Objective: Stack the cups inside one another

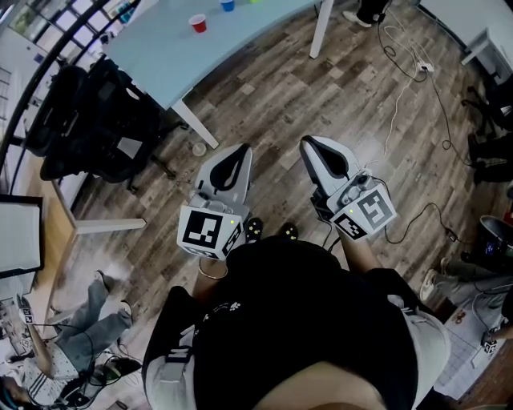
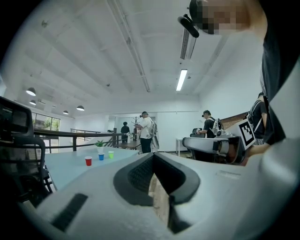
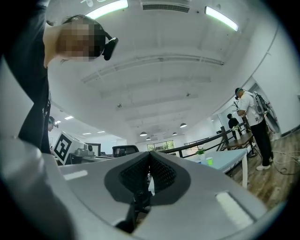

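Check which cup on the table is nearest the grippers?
The red cup: it stands at the near end of the row; the blue cup and the green cup sit farther back.

- Bright, even light from ceiling strip (image 2: 182, 79); shadows faint.
- Fisheye bending, dark corners in gripper views.
- Left gripper (image 2: 153, 155) close up, blurred.
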A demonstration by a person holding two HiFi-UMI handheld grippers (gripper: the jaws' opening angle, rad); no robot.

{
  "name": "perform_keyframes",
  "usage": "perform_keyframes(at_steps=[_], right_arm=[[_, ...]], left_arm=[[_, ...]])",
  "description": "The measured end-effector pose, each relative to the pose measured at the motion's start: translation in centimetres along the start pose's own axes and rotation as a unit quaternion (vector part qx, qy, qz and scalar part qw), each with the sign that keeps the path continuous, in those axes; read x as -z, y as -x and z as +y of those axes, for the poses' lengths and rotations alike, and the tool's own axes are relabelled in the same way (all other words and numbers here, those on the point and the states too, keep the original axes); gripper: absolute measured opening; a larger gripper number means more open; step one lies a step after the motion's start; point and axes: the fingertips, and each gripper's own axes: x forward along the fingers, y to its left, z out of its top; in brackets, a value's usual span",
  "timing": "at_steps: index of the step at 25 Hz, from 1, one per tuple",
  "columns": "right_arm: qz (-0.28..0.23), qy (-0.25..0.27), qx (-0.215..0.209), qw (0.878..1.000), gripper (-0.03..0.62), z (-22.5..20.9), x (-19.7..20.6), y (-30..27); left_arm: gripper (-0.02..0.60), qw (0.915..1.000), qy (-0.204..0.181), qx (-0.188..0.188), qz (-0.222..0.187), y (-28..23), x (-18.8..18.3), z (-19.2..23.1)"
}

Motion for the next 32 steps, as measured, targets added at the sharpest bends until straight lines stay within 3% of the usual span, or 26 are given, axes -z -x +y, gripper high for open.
perform_keyframes(at_steps=[16, 25, 32], right_arm=[[0.007, -0.005, -0.006, 1.000, -0.003, -4.2, -0.2, 4.7], [0.013, -0.024, 0.009, 1.000, -0.003, -5.8, 0.9, 4.9], [0.016, -0.010, 0.026, 0.999, -0.003, -8.4, 1.0, 3.7]], left_arm=[[-0.008, 0.9999, -0.003, -0.013, 0.009, -3.5, 0.8, -4.1], [-0.008, 0.9998, -0.003, -0.019, 0.009, -4.7, 1.7, -2.8], [-0.008, 1.0000, -0.007, 0.002, 0.000, -8.0, 1.3, -1.3]])
